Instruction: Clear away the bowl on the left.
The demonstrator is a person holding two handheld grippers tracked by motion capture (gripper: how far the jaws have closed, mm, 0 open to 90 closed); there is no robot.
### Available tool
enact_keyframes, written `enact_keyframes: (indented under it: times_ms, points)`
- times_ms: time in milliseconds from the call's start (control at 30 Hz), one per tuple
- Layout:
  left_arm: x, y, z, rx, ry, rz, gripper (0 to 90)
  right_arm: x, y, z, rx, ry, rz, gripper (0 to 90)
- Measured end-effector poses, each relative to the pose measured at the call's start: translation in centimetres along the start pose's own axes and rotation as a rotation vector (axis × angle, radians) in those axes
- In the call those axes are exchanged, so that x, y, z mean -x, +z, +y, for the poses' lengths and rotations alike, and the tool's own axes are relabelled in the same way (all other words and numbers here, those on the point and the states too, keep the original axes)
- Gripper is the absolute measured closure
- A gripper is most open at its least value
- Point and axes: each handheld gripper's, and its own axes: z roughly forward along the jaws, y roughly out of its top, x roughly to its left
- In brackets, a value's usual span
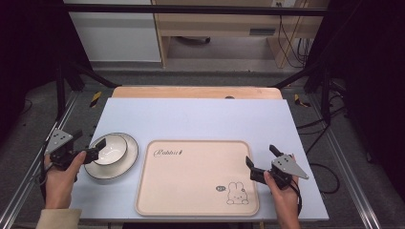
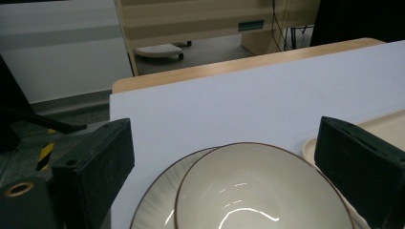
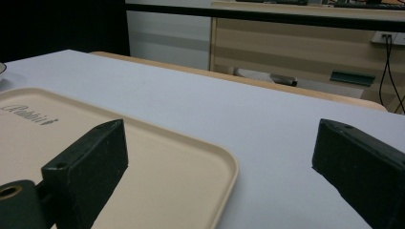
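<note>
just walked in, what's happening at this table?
A person stands at the table with tongs in each hand. The left tongs are open at the near edge of a bowl that sits on a plate, with the bowl between the jaws in the left gripper view; nothing is gripped yet. The right tongs are open at the right edge of a beige tray, which has nothing on it. It looks like the dishes may be headed for the tray, but that's a guess.

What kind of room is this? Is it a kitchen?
Probably not a kitchen: more likely a lab or workshop. The table sits inside a black metal frame, with cables on the floor.
</note>
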Motion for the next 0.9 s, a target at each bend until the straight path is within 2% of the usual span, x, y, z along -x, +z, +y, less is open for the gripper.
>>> enact_keyframes:
  times_ms: [233, 467, 567, 900]
  points:
    - [-0.7, 0.2, -0.5, -0.045, -0.025, 0.040, 6.6, -0.1, 0.0, 0.0, -0.005, 0.001, 0.001, 5.0]
    - [-1.3, 0.6, -1.2, -0.144, -0.048, 0.090, 9.7, -0.1, 0.0, 0.0, -0.008, 0.001, 0.001, 5.0]
    - [-1.4, 0.7, -1.4, -0.144, -0.065, 0.098, 11.1, -0.1, 0.0, 0.0, -0.009, 0.001, 0.001, 5.0]
    - [-2.4, 0.9, -2.3, -0.209, -0.136, 0.117, 19.2, -0.2, 0.1, -0.1, -0.012, -0.003, 0.010, 5.1]
